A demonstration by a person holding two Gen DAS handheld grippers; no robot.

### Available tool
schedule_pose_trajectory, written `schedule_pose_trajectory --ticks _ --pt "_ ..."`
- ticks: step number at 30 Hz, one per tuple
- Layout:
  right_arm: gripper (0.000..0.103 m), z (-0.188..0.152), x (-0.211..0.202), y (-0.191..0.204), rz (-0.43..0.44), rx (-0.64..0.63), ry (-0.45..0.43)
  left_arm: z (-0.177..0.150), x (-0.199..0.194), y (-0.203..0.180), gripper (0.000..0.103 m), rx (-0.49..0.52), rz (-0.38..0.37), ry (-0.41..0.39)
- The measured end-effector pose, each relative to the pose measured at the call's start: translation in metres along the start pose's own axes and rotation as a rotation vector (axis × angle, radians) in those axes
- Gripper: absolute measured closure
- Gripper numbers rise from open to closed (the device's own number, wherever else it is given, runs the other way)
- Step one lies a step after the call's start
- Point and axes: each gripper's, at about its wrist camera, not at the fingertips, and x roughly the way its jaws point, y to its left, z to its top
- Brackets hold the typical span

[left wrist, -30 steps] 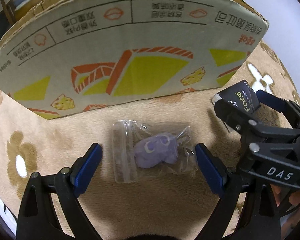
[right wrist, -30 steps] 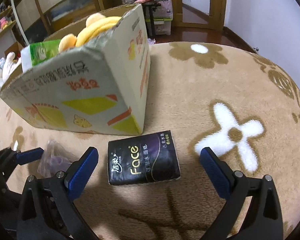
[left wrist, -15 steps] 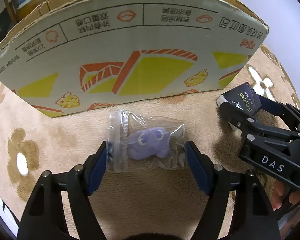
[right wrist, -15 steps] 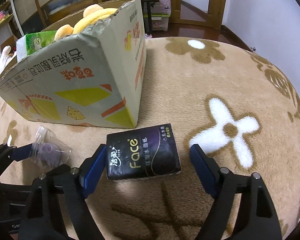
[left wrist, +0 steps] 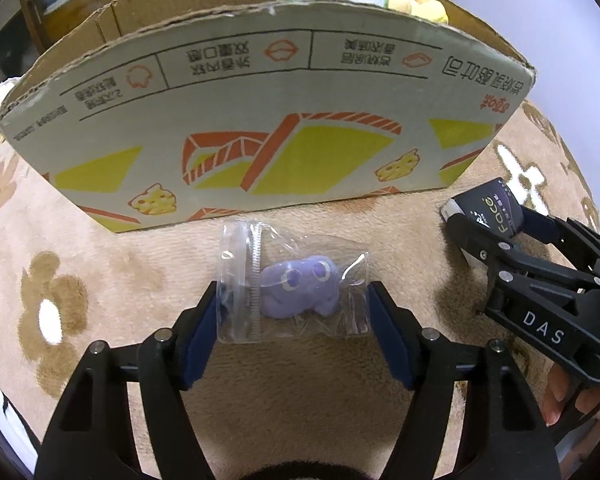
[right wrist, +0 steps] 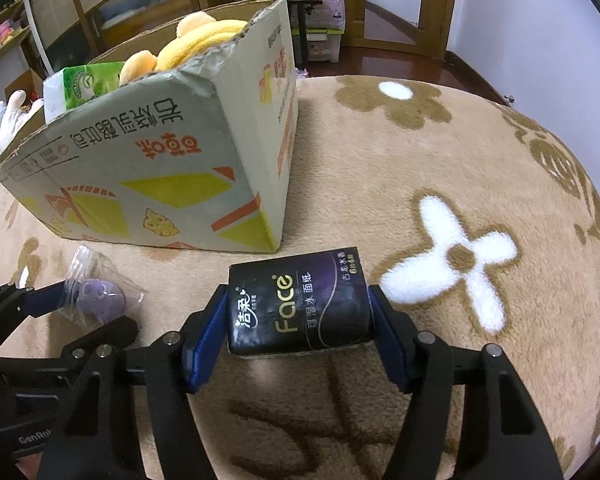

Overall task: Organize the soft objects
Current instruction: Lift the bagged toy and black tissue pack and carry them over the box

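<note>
Two soft items in play, both lying on the flowered plush blanket (right wrist: 440, 168) just in front of the cardboard box (left wrist: 260, 120). First is the clear zip bag (left wrist: 296, 286) with a purple squishy toy (left wrist: 300, 290) inside — light, film is slippery and crinkles, toy gives under pressure. We judge the toy's body the place to clamp, not the loose film at the edges, or the bag may slide out. The left tool (left wrist: 292, 316) has just been closing; its blue pads sit against both bag edges, gripping it across the width. Second is the dark tissue pack (right wrist: 300, 308) — light, compressible, glossy wrapper, holds shape better than the bag. The right tool (right wrist: 296, 320) has also just been closing and is clamped on the pack's two short sides, near its lower half. We'd say that grip is fair; squeeze gently. Box already holds a green tissue pack (right wrist: 80, 88) and a yellow plush (right wrist: 204, 40) — room looks tight near the front wall.
</note>
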Motion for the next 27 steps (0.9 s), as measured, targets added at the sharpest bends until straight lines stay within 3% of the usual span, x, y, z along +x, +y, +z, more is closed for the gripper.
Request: schedule_pose_trajectory --ticks 19,27 --pt "0.033 -0.009 -0.028 -0.013 0.018 0.049 -0.032 -0.018 -0.05 0.039 0.036 -0.07 -0.003 -0.051" --pt "0.033 -0.006 -0.046 -0.011 0.039 0.045 -0.076 -0.026 -0.093 0.043 0.036 -0.064 0.033 -0.155"
